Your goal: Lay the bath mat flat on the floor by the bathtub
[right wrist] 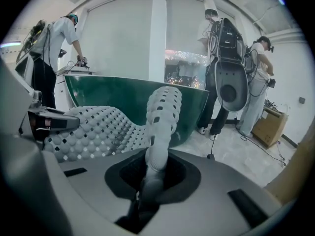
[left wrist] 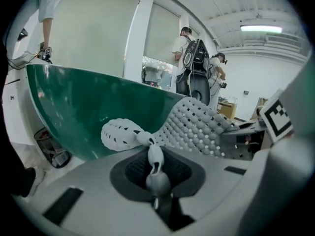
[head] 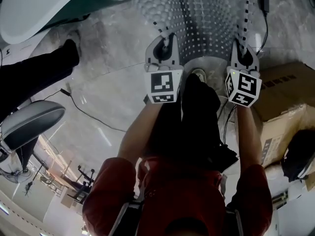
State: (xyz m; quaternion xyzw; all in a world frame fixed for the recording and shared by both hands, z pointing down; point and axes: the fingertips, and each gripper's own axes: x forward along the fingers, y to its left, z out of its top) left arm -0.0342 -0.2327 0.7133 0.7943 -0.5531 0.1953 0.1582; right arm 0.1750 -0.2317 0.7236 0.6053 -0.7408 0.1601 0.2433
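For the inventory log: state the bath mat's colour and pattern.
Bath mat: pale grey, pebbled, with small holes; best in right gripper view.

My head camera looks steeply down past my forearms to the floor (head: 98, 102). It shows my left hand-held gripper (head: 165, 47) on its left and my right hand-held gripper (head: 244, 58) on its right. Each gripper's own camera sits close behind its jaws and looks along them, low and forward, toward the green bathtub (left wrist: 88, 112). All three views share the bath mat (head: 206, 14) and the tub. Each gripper view also catches the other gripper at its edge.
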